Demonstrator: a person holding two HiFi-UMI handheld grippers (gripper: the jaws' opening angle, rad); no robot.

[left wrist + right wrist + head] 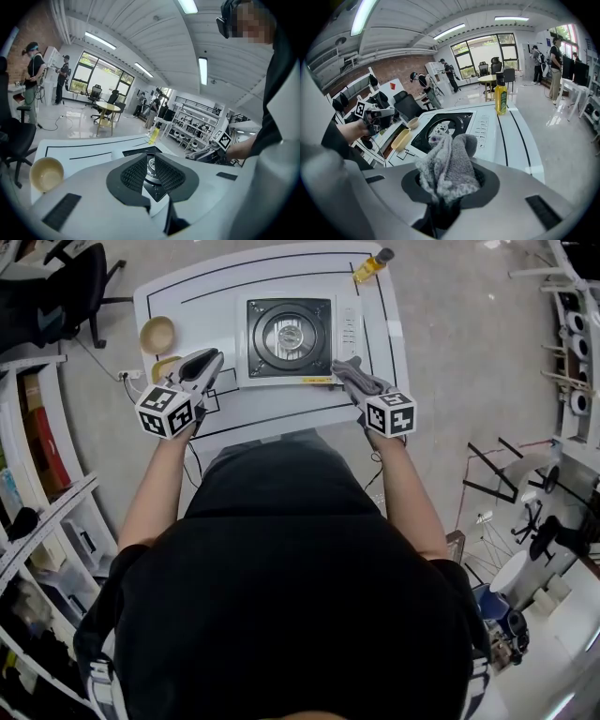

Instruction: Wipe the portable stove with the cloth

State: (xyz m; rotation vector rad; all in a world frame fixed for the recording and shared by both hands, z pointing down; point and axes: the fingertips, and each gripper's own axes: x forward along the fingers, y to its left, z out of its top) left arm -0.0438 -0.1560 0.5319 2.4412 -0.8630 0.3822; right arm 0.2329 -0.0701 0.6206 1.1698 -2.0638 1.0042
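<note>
The portable stove [289,338] is white with a black burner top and sits mid-table. My right gripper [349,371] hovers at its near right corner, shut on a bunched grey cloth [356,377]. In the right gripper view the cloth [447,164] bulges out of the jaws, with the stove [445,126] just beyond it. My left gripper [202,367] hangs off the stove's near left corner. In the left gripper view its jaws stand a narrow gap apart with nothing between them, and the stove's burner [151,164] shows through the gap.
A tan bowl [157,334] and a yellow dish [164,367] lie on the white table [281,418], left of the stove. A yellow bottle [372,265] stands at the far right corner. Shelving [37,474] lines the left and an office chair [66,287] stands at the far left.
</note>
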